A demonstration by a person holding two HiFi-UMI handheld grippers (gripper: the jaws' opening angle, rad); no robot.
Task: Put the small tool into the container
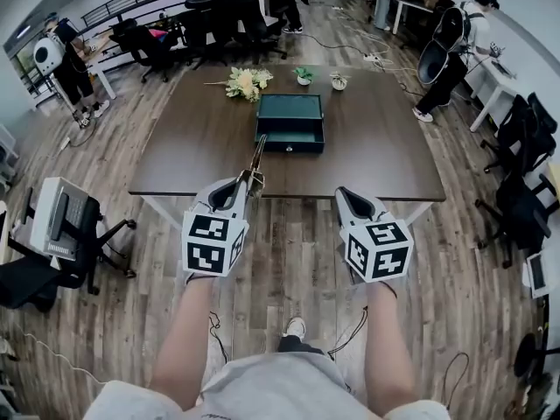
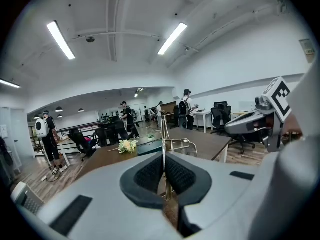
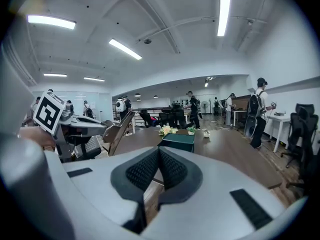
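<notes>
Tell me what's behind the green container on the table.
Beyond the green container, near the far edge of the table, lie a bunch of pale flowers, a small potted plant and a small pale pot. Its rear wall is hidden.

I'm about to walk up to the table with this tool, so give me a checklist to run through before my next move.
1. Small tool clamped in left gripper: ok.
2. Right gripper shut, nothing in it: ok.
3. Container on table, straight ahead: ok.
4. Container within reach: probably not ok, it sits mid-table beyond both grippers.
5. Container open to take the tool: cannot tell.
6. Flowers behind the container, off the approach line: ok.
</notes>
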